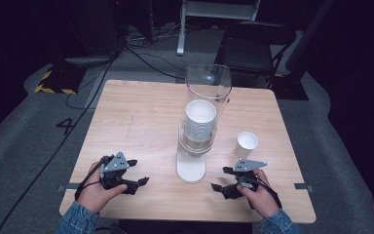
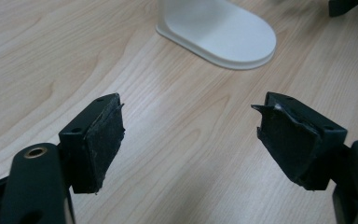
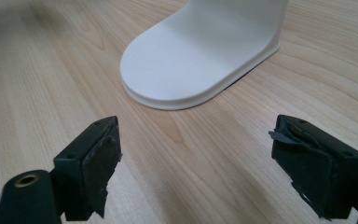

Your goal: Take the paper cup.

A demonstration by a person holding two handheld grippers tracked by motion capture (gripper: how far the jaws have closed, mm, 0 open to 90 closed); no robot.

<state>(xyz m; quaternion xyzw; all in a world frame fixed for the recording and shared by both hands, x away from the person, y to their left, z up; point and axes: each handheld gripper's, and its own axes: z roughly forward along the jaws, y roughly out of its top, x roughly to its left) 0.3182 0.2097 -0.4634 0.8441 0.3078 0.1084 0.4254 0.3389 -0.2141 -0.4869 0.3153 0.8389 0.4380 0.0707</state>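
A clear tube dispenser (image 1: 207, 92) stands mid-table on a white base (image 1: 191, 166) and holds a stack of white paper cups (image 1: 200, 119). One loose paper cup (image 1: 247, 144) stands upright to its right. My left gripper (image 1: 139, 171) rests near the front left, open, with nothing between its pads (image 2: 103, 135). My right gripper (image 1: 219, 179) rests near the front right, open and empty too. Both point toward the white base (image 2: 219, 31) (image 3: 200, 51).
The wooden table (image 1: 141, 117) has bare room left of the dispenser. Beyond its far edge are a dark folding chair (image 1: 253, 44), floor cables (image 1: 146, 58) and a white stand (image 1: 214, 14). Grey floor surrounds the table.
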